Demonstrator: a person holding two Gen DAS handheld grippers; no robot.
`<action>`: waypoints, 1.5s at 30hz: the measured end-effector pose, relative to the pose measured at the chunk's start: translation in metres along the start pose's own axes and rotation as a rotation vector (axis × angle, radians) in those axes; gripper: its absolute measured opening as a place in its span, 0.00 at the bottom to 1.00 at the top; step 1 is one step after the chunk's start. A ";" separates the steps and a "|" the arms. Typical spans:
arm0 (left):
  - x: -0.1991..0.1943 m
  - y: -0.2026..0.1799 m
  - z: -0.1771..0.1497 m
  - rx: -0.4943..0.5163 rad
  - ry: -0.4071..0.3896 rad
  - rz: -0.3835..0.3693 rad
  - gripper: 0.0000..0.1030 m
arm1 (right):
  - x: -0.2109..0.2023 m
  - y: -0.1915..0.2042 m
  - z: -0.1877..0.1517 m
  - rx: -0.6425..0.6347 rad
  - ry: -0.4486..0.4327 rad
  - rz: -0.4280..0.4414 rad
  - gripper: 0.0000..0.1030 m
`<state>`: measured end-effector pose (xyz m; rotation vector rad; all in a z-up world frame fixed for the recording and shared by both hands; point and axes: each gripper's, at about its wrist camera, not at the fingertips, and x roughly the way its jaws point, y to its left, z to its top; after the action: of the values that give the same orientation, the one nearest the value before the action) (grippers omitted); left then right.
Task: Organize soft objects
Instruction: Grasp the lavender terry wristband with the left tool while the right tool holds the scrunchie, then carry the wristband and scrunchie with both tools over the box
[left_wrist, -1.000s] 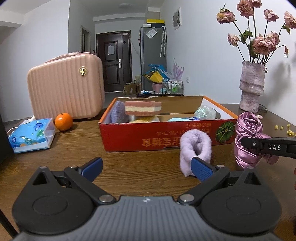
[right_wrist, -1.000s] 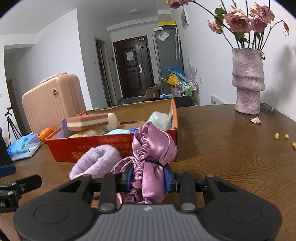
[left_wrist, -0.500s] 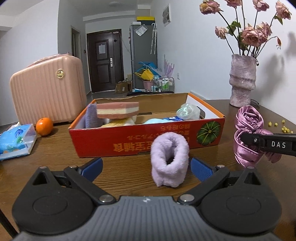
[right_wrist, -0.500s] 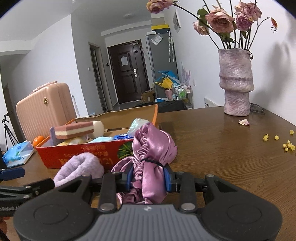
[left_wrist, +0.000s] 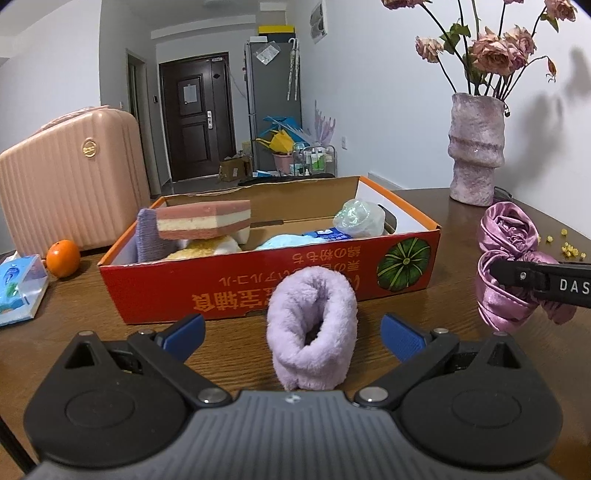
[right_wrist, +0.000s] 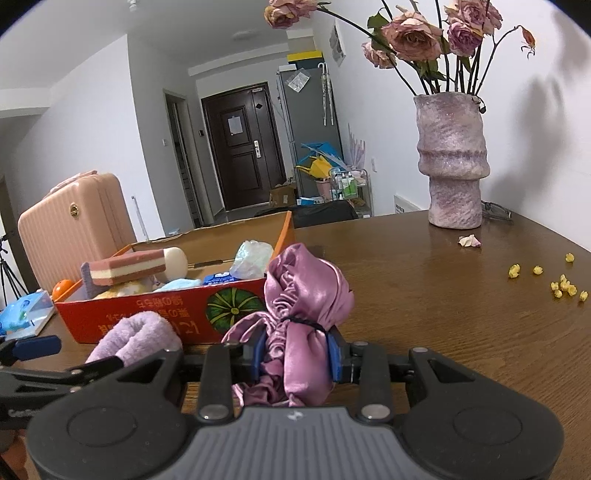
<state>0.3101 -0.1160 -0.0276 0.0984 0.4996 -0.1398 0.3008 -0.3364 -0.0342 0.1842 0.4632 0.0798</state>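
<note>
Over wooden table (left_wrist: 236, 354), left hand-held gripper (left_wrist: 291, 334) gapes around lilac roll (left_wrist: 312, 332); right hand-held gripper (right_wrist: 295, 354) pinches satin bundle (right_wrist: 306, 295).

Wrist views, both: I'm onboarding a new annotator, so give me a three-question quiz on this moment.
1. True or false: the left tool is shut on the lilac fluffy roll.
2. What does the right tool grip? A) pink satin bundle B) sponge C) orange
3. Where does the striped sponge sit?

Key: 1 false, its jaws stand open either side of it; 2 A; 3 in the red box.
</note>
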 end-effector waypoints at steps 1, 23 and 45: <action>0.002 -0.001 0.001 0.003 0.001 -0.002 1.00 | 0.000 0.000 0.000 0.001 0.001 -0.001 0.31; 0.054 -0.006 0.003 0.037 0.108 -0.067 0.66 | 0.008 0.001 -0.004 0.011 0.004 -0.017 0.31; 0.039 -0.006 0.002 0.029 0.058 -0.049 0.31 | -0.002 0.011 -0.004 -0.032 -0.103 0.008 0.31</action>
<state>0.3442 -0.1268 -0.0450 0.1190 0.5585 -0.1922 0.2972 -0.3252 -0.0348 0.1574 0.3588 0.0848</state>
